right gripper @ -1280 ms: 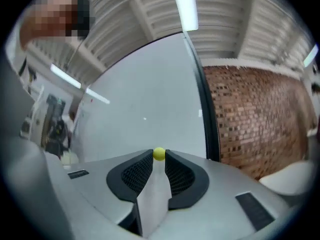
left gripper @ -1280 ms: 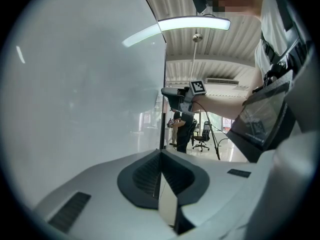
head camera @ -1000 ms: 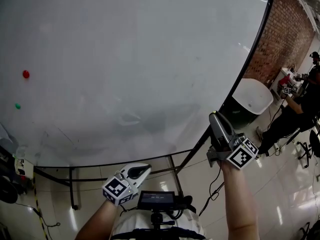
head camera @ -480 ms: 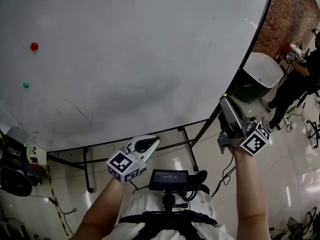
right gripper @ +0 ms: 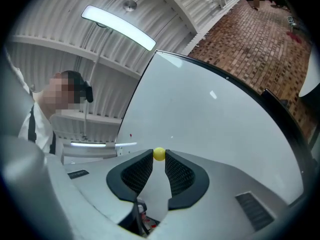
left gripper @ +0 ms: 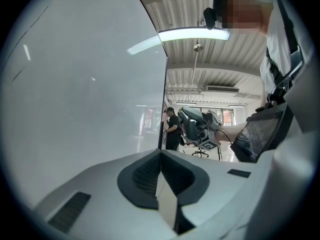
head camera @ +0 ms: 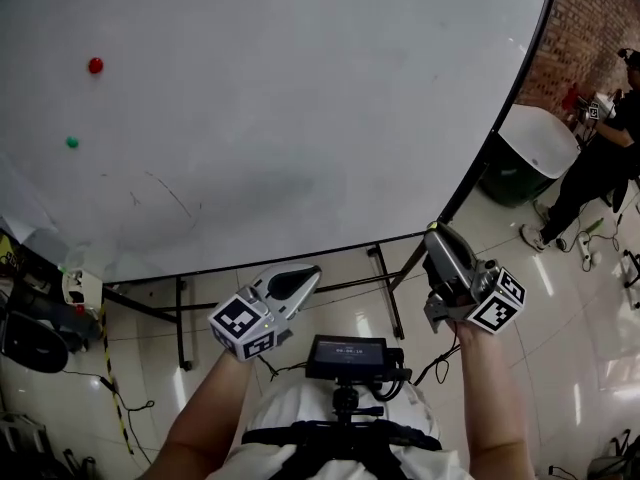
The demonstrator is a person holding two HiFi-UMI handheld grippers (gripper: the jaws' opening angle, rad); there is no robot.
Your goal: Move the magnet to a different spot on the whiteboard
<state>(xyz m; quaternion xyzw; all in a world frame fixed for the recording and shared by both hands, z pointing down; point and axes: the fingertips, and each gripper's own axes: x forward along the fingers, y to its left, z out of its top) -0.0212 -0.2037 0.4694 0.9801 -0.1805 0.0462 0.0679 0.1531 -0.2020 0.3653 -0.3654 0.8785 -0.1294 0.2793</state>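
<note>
A large whiteboard (head camera: 300, 88) fills the head view. A red magnet (head camera: 95, 65) and a green magnet (head camera: 72, 142) stick to its left part. My right gripper (head camera: 432, 234) is below the board's lower right edge, off the board. In the right gripper view it (right gripper: 159, 157) is shut on a small yellow magnet (right gripper: 159, 154) pinched at the very tips, with the whiteboard (right gripper: 215, 119) beyond. My left gripper (head camera: 308, 274) hangs low under the board. Its jaws meet with nothing between them in the left gripper view (left gripper: 160, 155).
The board stands on a black metal frame (head camera: 180, 313) with legs on a shiny tiled floor. A white-lidded bin (head camera: 540, 140) and a brick wall (head camera: 590, 18) are on the right, where a person (head camera: 600, 163) stands. Equipment (head camera: 30, 318) sits at lower left.
My right gripper has dropped lower and drawn back from the board's edge with the yellow magnet in it. My left gripper has drifted slightly right and up. The head view has shifted.
</note>
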